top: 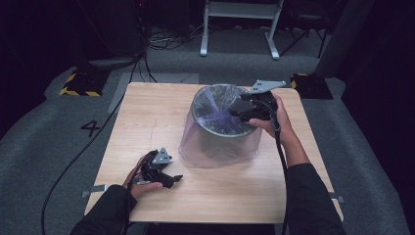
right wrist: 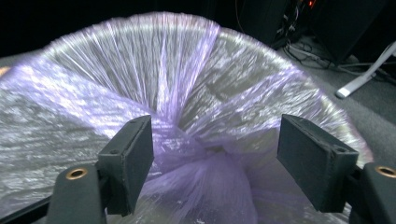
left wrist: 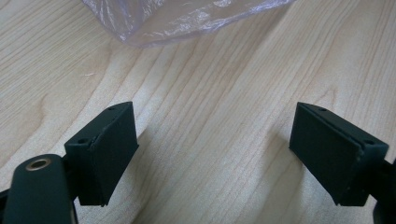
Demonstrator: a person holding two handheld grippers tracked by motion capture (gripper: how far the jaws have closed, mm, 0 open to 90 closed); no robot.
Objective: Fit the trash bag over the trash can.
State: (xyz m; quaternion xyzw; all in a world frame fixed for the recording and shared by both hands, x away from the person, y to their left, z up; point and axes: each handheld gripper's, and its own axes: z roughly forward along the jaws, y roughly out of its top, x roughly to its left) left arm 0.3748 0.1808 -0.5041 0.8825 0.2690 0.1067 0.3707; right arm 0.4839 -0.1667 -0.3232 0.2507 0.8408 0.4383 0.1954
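Far left on grey carpet (top: pixel 39 132): a painted number 4 (top: pixel 90 128) and a yellow-and-black striped block (top: pixel 78 84). On the pale wooden table (top: pixel 147 112), near its front-left corner, left gripper (top: pixel 172 179) lying low, jaws wide, gripping nothing. Right of centre, bin (top: pixel 222 128) lined with a purple plastic bag (top: pixel 215 147). Above its rim, right gripper (top: pixel 229 111), jaws wide around gathered film (right wrist: pixel 187 149), pads apart from it. Behind, white desk legs (top: pixel 240 29) in a dark room.

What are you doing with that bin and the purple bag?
A person is lining a bin with a purple bag. The bag is draped over the rim and down the outside. The right tool, jaws open, reaches into the bin at the bunched plastic. The left tool rests open on the table, holding nothing.
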